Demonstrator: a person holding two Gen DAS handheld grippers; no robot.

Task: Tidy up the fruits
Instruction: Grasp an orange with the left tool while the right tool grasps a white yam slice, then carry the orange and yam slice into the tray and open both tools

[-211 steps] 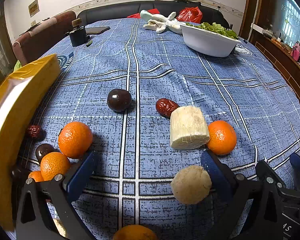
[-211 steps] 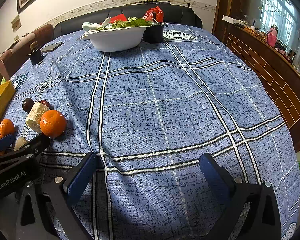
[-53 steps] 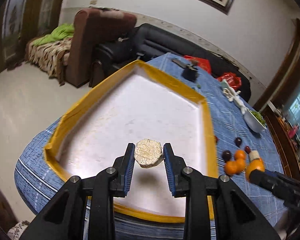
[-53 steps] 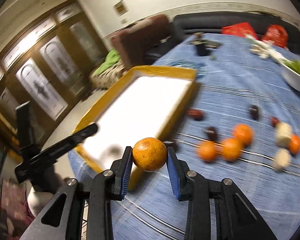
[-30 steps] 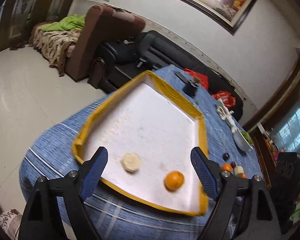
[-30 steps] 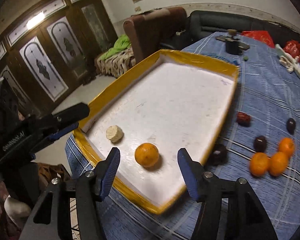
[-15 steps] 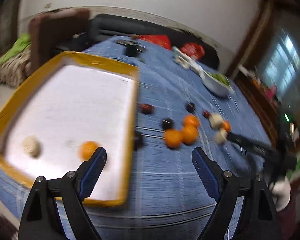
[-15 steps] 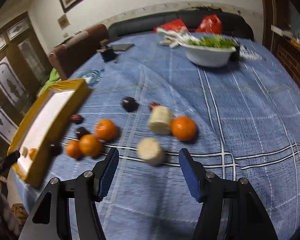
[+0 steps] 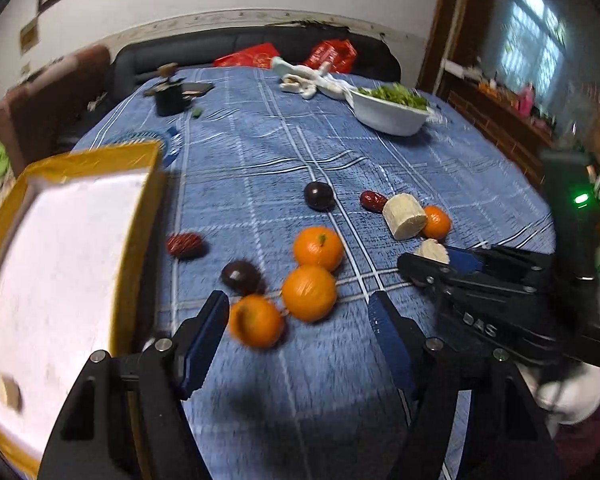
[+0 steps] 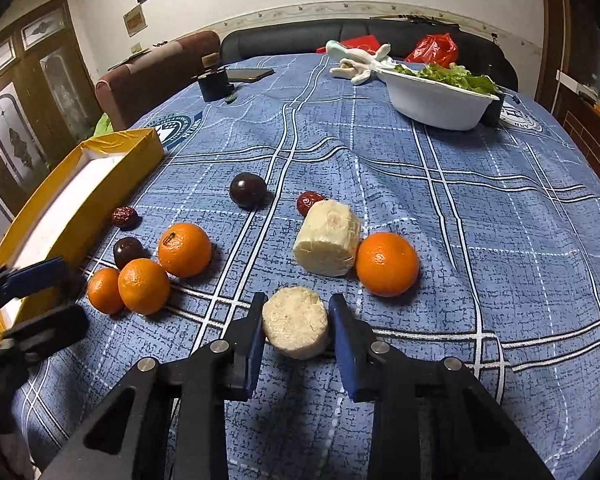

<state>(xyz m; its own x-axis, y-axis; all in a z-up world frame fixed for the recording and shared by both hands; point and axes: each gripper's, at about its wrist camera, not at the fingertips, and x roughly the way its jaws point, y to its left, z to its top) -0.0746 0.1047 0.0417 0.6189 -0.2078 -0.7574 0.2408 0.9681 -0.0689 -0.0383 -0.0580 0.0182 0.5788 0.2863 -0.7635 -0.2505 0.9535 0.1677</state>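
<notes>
Right tongs (image 10: pixel 296 330) are pinching the pale round chunk (image 10: pixel 295 328) on the counter (image 10: pixel 500 240), probably stiff and light, best held across its sides, while left tongs (image 9: pixel 296 344) are gaping over oranges (image 9: pixel 309 293).

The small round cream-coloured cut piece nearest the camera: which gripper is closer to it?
Right. The right gripper has its fingers on either side of the small round cream piece. The left gripper is open near the three clustered oranges.

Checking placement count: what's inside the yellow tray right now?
In the left wrist view, the yellow tray shows one blurred pale chunk near its front corner on the white floor. The left gripper hides the front edge, so anything there is unseen.
</notes>
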